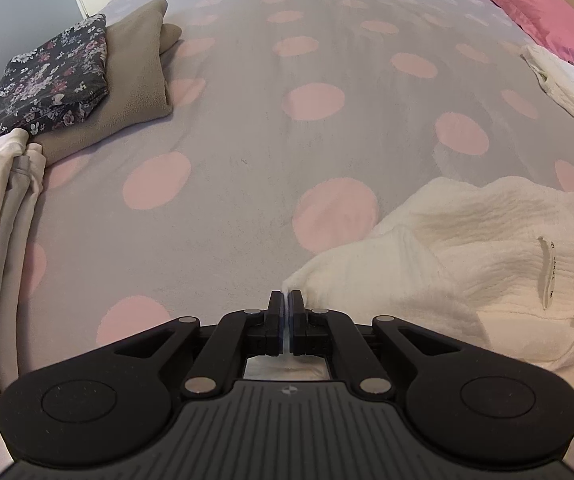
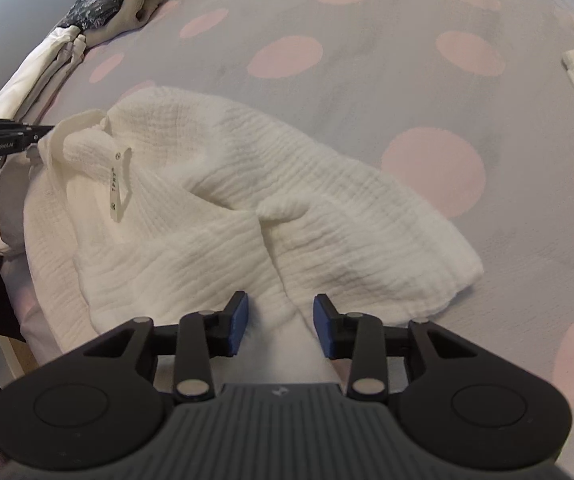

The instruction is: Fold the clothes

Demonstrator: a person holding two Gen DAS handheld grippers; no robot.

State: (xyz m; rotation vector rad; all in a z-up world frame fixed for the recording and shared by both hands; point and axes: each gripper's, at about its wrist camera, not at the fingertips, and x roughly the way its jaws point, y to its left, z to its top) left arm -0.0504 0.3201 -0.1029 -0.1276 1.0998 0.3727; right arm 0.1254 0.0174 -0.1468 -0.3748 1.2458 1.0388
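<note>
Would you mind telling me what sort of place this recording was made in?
Most likely a bedroom: clothes lie on a bed with a grey, pink-dotted cover, a pink pillow at its far end, and folded garments stacked along one side.

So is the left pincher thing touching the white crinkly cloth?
Touching. In the left wrist view, the left gripper is shut with a thin edge of the white crinkly garment pinched between its pads. The right wrist view shows its tip at the garment's corner too.

Bed w/ grey, pink-dotted cover [image 1: 247, 152] is carrying a crumpled white garment [image 2: 247, 208], a tan fleece [image 1: 135, 92] under a floral piece [image 1: 51, 84], pale clothes [image 1: 3, 208] at the edge, a pink pillow [image 1: 535, 12].
</note>
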